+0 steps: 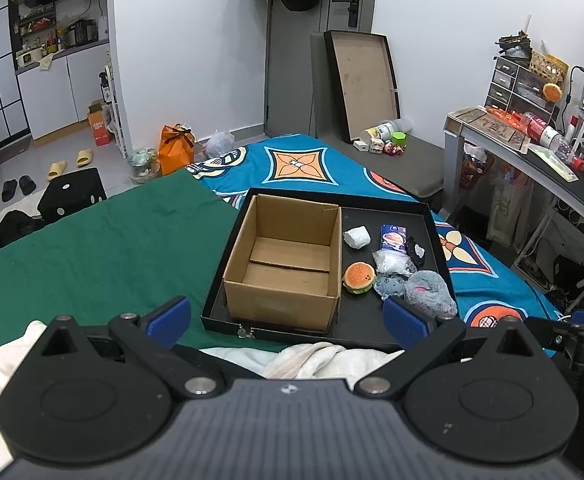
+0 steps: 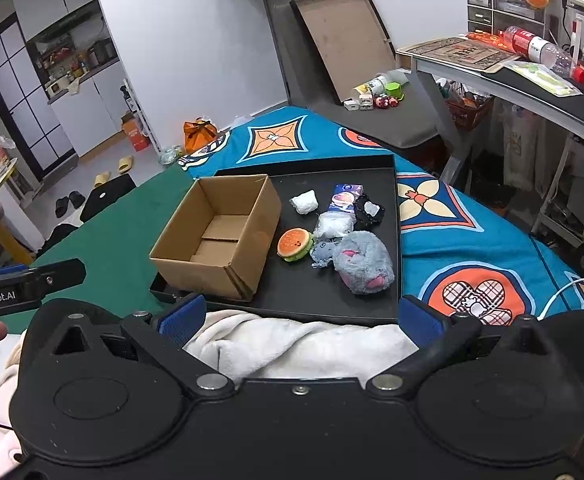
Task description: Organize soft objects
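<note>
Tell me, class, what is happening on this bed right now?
A person holds a gripper in each hand; the left gripper and right gripper are both open and hold nothing. Ahead, a black tray carries an empty cardboard box. Beside it lie the soft things: a burger toy, a grey plush and a white wad. No sorting done yet.

I see even, bright indoor light with soft shadows; both feeds are sharp, though fisheye bending curves walls at the edges.

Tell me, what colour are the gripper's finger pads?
Blue, on black arms. The right gripper pads show best in the right wrist view.
</note>
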`<state>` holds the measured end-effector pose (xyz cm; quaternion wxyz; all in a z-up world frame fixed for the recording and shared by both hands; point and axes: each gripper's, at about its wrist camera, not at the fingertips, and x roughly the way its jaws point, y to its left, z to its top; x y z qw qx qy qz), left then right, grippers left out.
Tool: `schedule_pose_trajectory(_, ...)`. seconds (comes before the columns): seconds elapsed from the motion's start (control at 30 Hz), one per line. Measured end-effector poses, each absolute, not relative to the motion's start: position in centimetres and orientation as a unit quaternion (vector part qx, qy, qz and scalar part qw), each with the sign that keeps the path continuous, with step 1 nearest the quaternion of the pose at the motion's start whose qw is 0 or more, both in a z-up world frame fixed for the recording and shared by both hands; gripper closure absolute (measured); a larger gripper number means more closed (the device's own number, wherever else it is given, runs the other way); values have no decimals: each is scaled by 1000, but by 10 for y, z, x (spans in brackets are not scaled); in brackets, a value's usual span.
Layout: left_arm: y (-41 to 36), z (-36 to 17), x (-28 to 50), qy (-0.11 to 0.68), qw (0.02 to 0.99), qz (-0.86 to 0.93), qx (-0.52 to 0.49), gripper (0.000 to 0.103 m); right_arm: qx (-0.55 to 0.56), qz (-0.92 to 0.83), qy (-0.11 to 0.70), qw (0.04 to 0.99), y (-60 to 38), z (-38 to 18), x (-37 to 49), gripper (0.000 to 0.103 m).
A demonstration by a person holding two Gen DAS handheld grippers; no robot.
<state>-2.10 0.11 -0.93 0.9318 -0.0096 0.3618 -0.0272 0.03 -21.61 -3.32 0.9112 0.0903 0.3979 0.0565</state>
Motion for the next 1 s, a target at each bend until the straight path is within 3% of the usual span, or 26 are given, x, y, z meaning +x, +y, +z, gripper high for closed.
schedule_pose_trajectory(1.0, 3, -30, 29, 378, 925, -26, -18, 1, 103, 42, 420, 901, -226, -56, 48, 0)
